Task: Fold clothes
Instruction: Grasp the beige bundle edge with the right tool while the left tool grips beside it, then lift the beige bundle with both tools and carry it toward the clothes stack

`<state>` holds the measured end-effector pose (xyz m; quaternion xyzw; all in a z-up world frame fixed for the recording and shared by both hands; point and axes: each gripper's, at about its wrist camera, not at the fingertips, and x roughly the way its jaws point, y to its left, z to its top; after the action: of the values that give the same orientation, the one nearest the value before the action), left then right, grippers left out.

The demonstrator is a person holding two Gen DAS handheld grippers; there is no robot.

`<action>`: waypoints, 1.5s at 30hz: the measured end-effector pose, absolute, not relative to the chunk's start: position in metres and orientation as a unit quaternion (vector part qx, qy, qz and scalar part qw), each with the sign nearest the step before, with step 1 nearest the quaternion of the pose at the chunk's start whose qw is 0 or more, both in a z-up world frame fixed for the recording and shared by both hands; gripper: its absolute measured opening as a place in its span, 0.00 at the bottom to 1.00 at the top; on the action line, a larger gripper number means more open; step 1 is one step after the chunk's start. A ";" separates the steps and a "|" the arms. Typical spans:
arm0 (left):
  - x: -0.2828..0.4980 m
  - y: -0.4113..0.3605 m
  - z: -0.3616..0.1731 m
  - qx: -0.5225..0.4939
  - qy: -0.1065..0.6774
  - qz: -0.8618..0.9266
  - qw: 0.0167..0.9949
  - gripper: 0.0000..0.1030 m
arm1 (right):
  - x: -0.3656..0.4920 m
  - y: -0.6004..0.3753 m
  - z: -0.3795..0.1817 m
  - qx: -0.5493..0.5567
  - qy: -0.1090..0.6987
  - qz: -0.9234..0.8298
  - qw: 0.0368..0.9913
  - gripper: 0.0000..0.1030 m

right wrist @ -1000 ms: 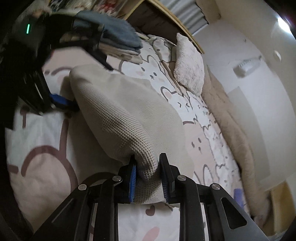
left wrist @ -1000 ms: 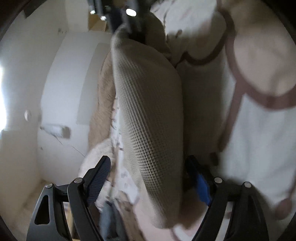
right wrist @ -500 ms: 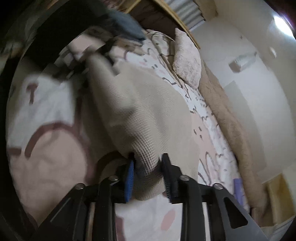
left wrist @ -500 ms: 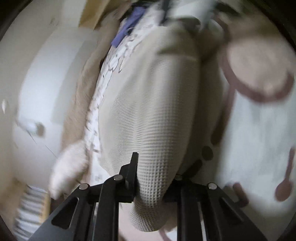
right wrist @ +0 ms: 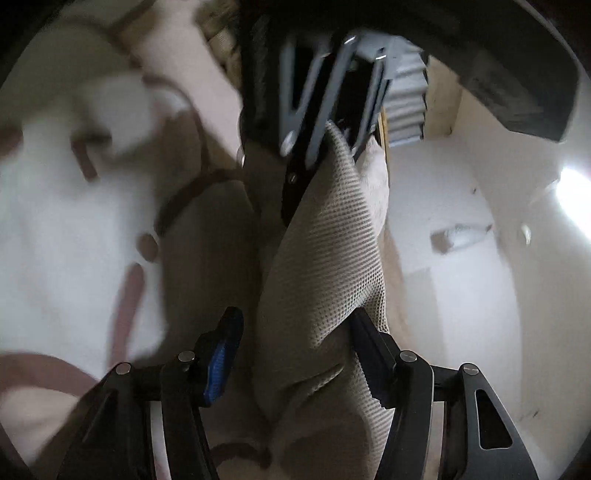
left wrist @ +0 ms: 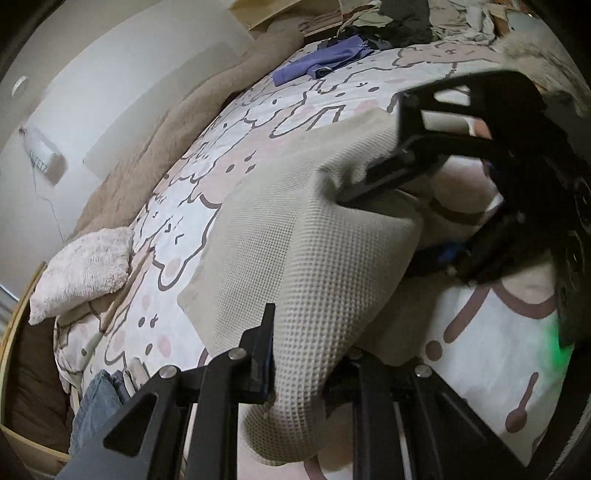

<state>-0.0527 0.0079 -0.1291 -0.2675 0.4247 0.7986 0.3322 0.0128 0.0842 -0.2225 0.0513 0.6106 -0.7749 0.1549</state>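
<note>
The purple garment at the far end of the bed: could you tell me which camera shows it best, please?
The left wrist view: the purple garment lies in plain sight on the patterned bedspread, near a pile of clothes. The right wrist view does not show it at all.

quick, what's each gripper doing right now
left gripper: closed on the beige waffle-knit cloth.
right gripper: fingers spread open, the cloth lying loose between them.

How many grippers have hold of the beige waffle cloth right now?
1: the left gripper clamps the beige waffle cloth. The right gripper stands open around it.
</note>
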 end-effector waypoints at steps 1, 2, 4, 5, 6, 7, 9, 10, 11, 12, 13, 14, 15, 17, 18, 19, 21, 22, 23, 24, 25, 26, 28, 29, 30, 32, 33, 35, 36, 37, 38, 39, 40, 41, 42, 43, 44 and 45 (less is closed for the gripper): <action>-0.051 0.008 -0.131 -0.263 0.429 0.797 0.334 0.18 | 0.012 0.087 -0.224 0.041 0.620 -0.769 0.148 0.56; -0.048 0.010 -0.133 -0.257 0.437 0.795 0.334 0.18 | 0.012 0.091 -0.225 0.031 0.630 -0.763 0.139 0.56; -0.042 0.013 -0.137 -0.244 0.455 0.788 0.335 0.18 | 0.018 0.097 -0.221 0.025 0.641 -0.756 0.134 0.56; -0.040 0.013 -0.139 -0.241 0.461 0.786 0.334 0.18 | 0.022 0.099 -0.217 0.026 0.641 -0.755 0.137 0.57; -0.038 0.013 -0.141 -0.238 0.468 0.784 0.333 0.18 | 0.028 0.102 -0.212 0.026 0.637 -0.757 0.144 0.66; -0.036 0.013 -0.143 -0.234 0.474 0.781 0.332 0.18 | 0.033 0.104 -0.210 0.024 0.638 -0.755 0.147 0.73; -0.032 0.014 -0.146 -0.226 0.487 0.777 0.330 0.18 | 0.040 0.103 -0.210 0.004 0.652 -0.742 0.153 0.77; -0.029 0.014 -0.147 -0.220 0.494 0.775 0.328 0.18 | 0.039 0.104 -0.211 0.004 0.655 -0.739 0.156 0.77; -0.027 0.014 -0.148 -0.212 0.501 0.773 0.327 0.18 | 0.036 0.105 -0.213 0.008 0.656 -0.738 0.159 0.77; -0.024 0.014 -0.149 -0.205 0.508 0.771 0.325 0.18 | 0.032 0.106 -0.214 0.012 0.657 -0.736 0.162 0.78; -0.023 0.013 -0.150 -0.200 0.512 0.770 0.324 0.18 | 0.029 0.107 -0.215 0.016 0.658 -0.735 0.165 0.78; -0.022 0.012 -0.151 -0.198 0.514 0.770 0.323 0.18 | 0.026 0.108 -0.216 0.020 0.659 -0.733 0.168 0.78; -0.022 0.011 -0.152 -0.196 0.516 0.770 0.322 0.18 | 0.023 0.109 -0.217 0.024 0.660 -0.731 0.171 0.77; -0.022 0.008 -0.153 -0.191 0.519 0.769 0.320 0.18 | 0.016 0.111 -0.219 0.032 0.662 -0.728 0.176 0.71; -0.022 0.007 -0.153 -0.190 0.518 0.769 0.322 0.18 | 0.013 0.111 -0.220 0.036 0.662 -0.727 0.179 0.56; -0.020 0.007 -0.155 -0.187 0.517 0.769 0.326 0.18 | 0.010 0.112 -0.221 0.040 0.663 -0.725 0.182 0.48; -0.016 0.009 -0.158 -0.177 0.522 0.765 0.333 0.18 | 0.003 0.114 -0.223 0.048 0.665 -0.721 0.188 0.31; -0.015 0.010 -0.161 -0.173 0.527 0.761 0.336 0.18 | 0.006 0.118 -0.225 0.054 0.666 -0.720 0.186 0.30; -0.013 0.011 -0.164 -0.170 0.532 0.758 0.338 0.18 | 0.010 0.122 -0.227 0.060 0.668 -0.719 0.183 0.29; -0.012 0.011 -0.166 -0.168 0.535 0.756 0.338 0.18 | 0.015 0.127 -0.228 0.066 0.670 -0.717 0.180 0.29; -0.012 0.011 -0.168 -0.169 0.536 0.755 0.336 0.18 | 0.019 0.132 -0.230 0.072 0.672 -0.716 0.176 0.29; -0.012 0.010 -0.169 -0.169 0.538 0.755 0.335 0.18 | 0.023 0.136 -0.232 0.078 0.674 -0.714 0.173 0.29; -0.011 0.009 -0.172 -0.170 0.540 0.754 0.331 0.18 | 0.032 0.145 -0.235 0.090 0.677 -0.711 0.166 0.29; -0.010 0.008 -0.173 -0.171 0.542 0.754 0.330 0.18 | 0.036 0.150 -0.237 0.096 0.679 -0.710 0.162 0.29; -0.009 0.008 -0.174 -0.170 0.543 0.754 0.327 0.18 | 0.041 0.154 -0.239 0.102 0.680 -0.708 0.159 0.29; -0.005 0.008 -0.177 -0.161 0.551 0.754 0.320 0.18 | 0.046 0.160 -0.240 0.106 0.681 -0.709 0.151 0.29; -0.001 0.009 -0.180 -0.150 0.562 0.751 0.312 0.18 | 0.048 0.162 -0.240 0.107 0.681 -0.709 0.147 0.29; 0.006 0.010 -0.190 -0.118 0.593 0.743 0.288 0.22 | 0.053 0.165 -0.242 0.103 0.682 -0.711 0.139 0.29; 0.012 0.011 -0.198 -0.094 0.615 0.735 0.269 0.28 | 0.055 0.165 -0.243 0.095 0.683 -0.711 0.135 0.30; 0.018 0.012 -0.204 -0.070 0.632 0.730 0.250 0.35 | 0.058 0.165 -0.244 0.088 0.685 -0.711 0.130 0.31; 0.021 0.013 -0.207 -0.058 0.638 0.730 0.239 0.35 | 0.058 0.166 -0.244 0.083 0.683 -0.715 0.126 0.35; 0.023 0.014 -0.208 -0.052 0.641 0.731 0.229 0.35 | 0.059 0.167 -0.243 0.079 0.680 -0.719 0.121 0.38; 0.023 0.014 -0.208 -0.052 0.642 0.732 0.221 0.36 | 0.059 0.168 -0.243 0.075 0.677 -0.723 0.117 0.40; 0.022 0.015 -0.207 -0.057 0.640 0.735 0.216 0.38 | 0.058 0.170 -0.241 0.073 0.673 -0.727 0.113 0.45; 0.021 0.016 -0.206 -0.059 0.641 0.735 0.213 0.41 | 0.056 0.172 -0.239 0.072 0.669 -0.732 0.109 0.51; 0.021 0.017 -0.206 -0.059 0.643 0.734 0.210 0.41 | 0.055 0.174 -0.237 0.075 0.666 -0.734 0.107 0.54; 0.021 0.018 -0.207 -0.059 0.646 0.733 0.208 0.41 | 0.054 0.176 -0.235 0.080 0.663 -0.737 0.105 0.57; 0.020 0.019 -0.208 -0.062 0.648 0.730 0.206 0.41 | 0.053 0.179 -0.234 0.092 0.662 -0.737 0.104 0.58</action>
<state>0.0198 0.0190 -0.2077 -0.0618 0.6481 0.7304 0.2063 0.0526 0.1788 -0.2342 0.0922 0.6618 -0.7367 0.1040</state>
